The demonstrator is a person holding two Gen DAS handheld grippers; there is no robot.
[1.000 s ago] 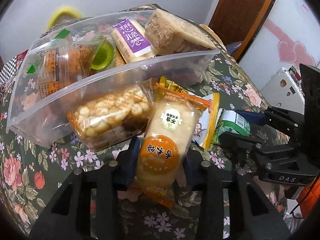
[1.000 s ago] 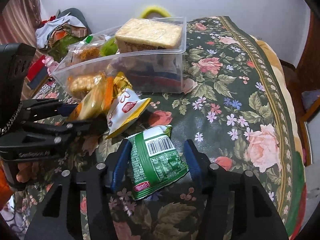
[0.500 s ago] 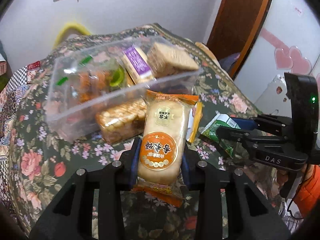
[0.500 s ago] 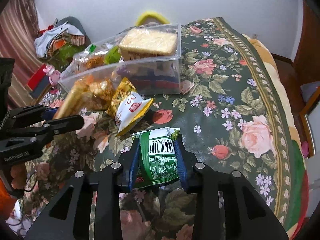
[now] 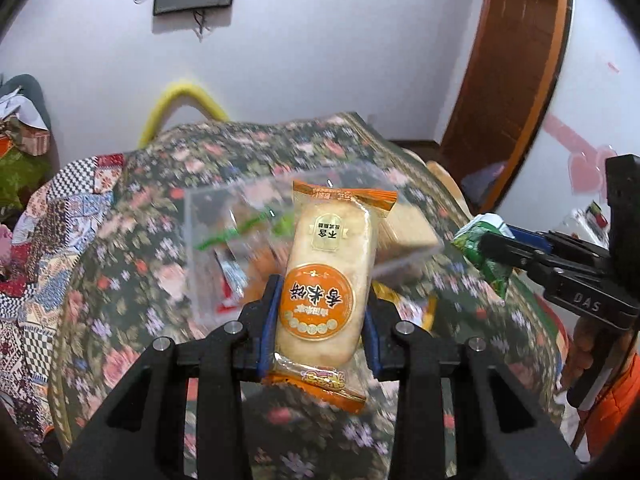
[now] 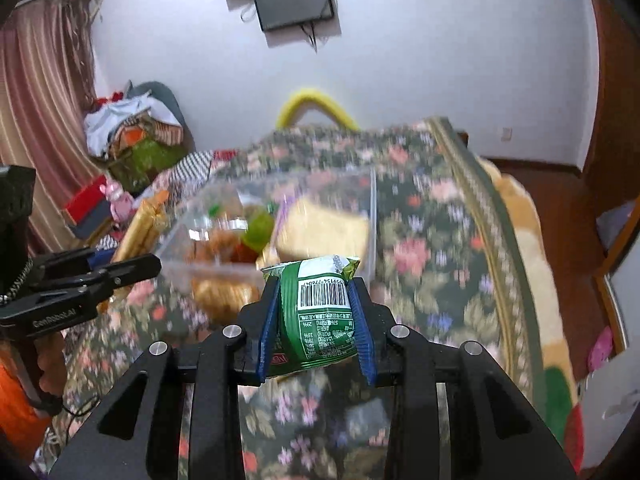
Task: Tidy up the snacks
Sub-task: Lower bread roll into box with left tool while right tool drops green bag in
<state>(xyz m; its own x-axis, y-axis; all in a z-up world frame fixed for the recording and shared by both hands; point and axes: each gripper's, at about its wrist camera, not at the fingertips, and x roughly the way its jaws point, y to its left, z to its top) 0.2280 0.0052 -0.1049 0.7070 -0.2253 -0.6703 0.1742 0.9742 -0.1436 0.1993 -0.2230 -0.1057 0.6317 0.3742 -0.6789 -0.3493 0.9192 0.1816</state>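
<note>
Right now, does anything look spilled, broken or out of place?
Nothing damaged. One golden snack pack lies on the floral cloth outside the clear box; the picture is too blurred to say more.

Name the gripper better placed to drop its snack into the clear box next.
Left, narrowly. The left gripper holds the rice cracker pack pointing straight at the clear box. The right gripper, shut on the green packet, lines up nearer the box's right wall.

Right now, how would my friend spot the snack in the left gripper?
Find the flowery tablecloth with the clear box on it. In front of the box, the left gripper pinches a long pale rice cracker pack. Only it has orange ends and a round orange label.
</note>
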